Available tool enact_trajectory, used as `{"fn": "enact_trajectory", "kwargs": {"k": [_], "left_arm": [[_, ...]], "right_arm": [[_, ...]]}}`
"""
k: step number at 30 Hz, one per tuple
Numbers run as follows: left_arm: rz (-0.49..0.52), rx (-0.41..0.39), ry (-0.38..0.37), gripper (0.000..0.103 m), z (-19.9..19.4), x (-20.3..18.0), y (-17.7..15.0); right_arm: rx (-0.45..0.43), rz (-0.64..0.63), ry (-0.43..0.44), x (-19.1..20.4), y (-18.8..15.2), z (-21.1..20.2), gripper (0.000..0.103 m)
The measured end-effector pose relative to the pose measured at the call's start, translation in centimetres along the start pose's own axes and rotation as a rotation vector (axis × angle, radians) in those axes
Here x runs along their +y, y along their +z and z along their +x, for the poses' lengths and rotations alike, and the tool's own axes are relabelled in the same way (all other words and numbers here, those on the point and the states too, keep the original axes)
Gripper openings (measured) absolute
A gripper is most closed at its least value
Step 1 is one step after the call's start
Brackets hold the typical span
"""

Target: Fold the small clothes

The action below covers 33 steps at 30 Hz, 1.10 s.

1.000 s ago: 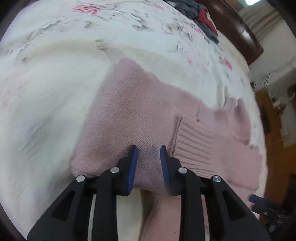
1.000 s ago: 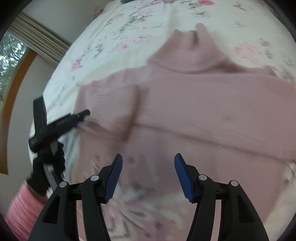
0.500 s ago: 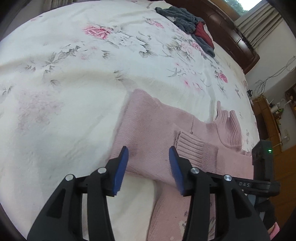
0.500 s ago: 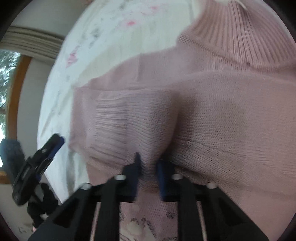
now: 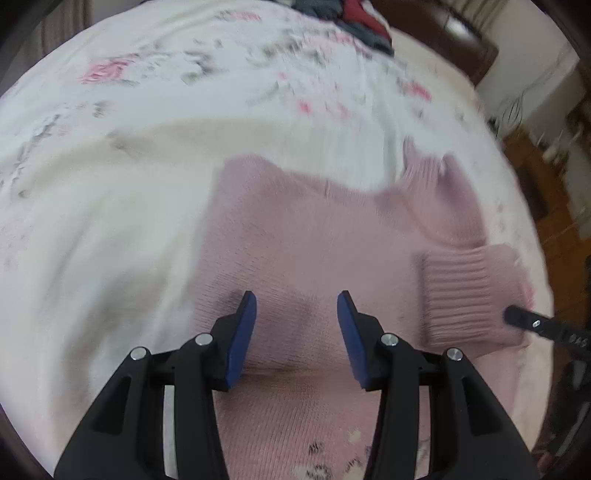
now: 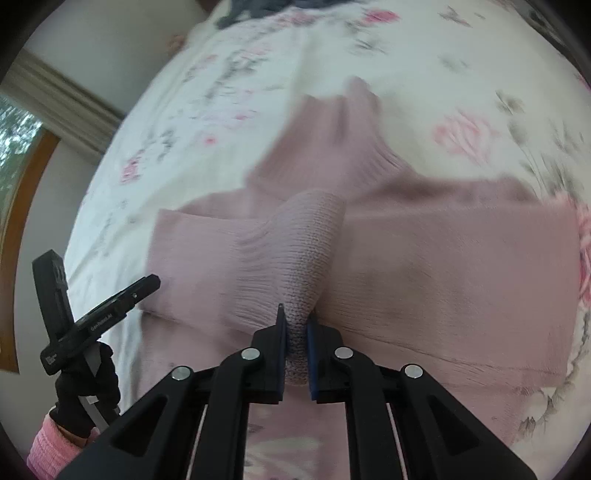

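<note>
Fingers of the right gripper pinch a raised fold of the pink sweater at frame centre. Left gripper fingers apart, above the sweater's body, lower centre. Sweater lies spread on the floral bedspread.

A sweater lies flat on a bedspread, its collar pointing toward the far side of the bed. A folded sleeve with its cuff rests across the sweater's body. The left gripper hangs over the sweater's near part, jaws apart. The right gripper pinches a raised ridge of the sleeve. A pile of clothes sits at the bed's far edge, well apart from the sweater.
</note>
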<state>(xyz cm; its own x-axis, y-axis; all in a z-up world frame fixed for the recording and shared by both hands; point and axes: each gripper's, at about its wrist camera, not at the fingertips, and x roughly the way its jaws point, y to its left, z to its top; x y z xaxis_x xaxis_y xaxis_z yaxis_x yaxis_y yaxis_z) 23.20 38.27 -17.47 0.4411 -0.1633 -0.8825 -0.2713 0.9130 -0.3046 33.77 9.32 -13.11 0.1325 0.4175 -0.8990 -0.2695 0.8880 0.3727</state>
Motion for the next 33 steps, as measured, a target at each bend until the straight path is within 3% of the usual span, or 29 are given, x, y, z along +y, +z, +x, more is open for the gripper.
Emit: {"fn": "enact_trajectory", "kwargs": {"k": [4, 12, 15, 17, 22, 28, 31, 32, 33], "left_arm": [[0.038, 0.017, 0.053, 0.045, 2.0, -0.1, -0.3], [0.061, 0.042, 0.036, 0.046, 2.7, 0.3, -0.1], [0.041, 0.034, 0.029, 0.046, 1.5, 0.1, 0.1], [0.050, -0.002, -0.009, 0.046, 0.3, -0.6, 0.1], [0.092, 0.011, -0.036, 0.047, 0.4, -2.1, 0.0], [0.084, 0.055, -0.017, 0.047, 2.9, -1.1, -0.4], [0.082, 0.057, -0.018, 0.048, 3.1, -1.2, -0.5], [0.080, 0.060, -0.018, 0.048, 3.3, -1.2, -0.5], [0.084, 0.062, -0.015, 0.048, 3.4, -1.2, -0.4]], "right_arm": [[0.047, 0.063, -0.002, -2.7, -0.8, 2.3, 0.009], [0.071, 0.094, -0.019, -3.9, -1.3, 4.0, 0.014], [0.003, 0.049, -0.113, -2.3, -1.2, 1.4, 0.024], [-0.031, 0.004, -0.105, -0.7, -1.2, 0.0, 0.025], [0.026, -0.131, -0.072, 4.5, -1.5, 1.6, 0.037], [0.106, -0.206, -0.133, 7.8, -1.3, 6.3, 0.052], [0.134, -0.253, -0.230, 8.0, -1.3, 8.4, 0.045], [0.130, -0.265, -0.254, 7.9, -1.2, 8.4, 0.036], [0.120, -0.263, -0.258, 7.7, -1.2, 8.2, 0.016]]}}
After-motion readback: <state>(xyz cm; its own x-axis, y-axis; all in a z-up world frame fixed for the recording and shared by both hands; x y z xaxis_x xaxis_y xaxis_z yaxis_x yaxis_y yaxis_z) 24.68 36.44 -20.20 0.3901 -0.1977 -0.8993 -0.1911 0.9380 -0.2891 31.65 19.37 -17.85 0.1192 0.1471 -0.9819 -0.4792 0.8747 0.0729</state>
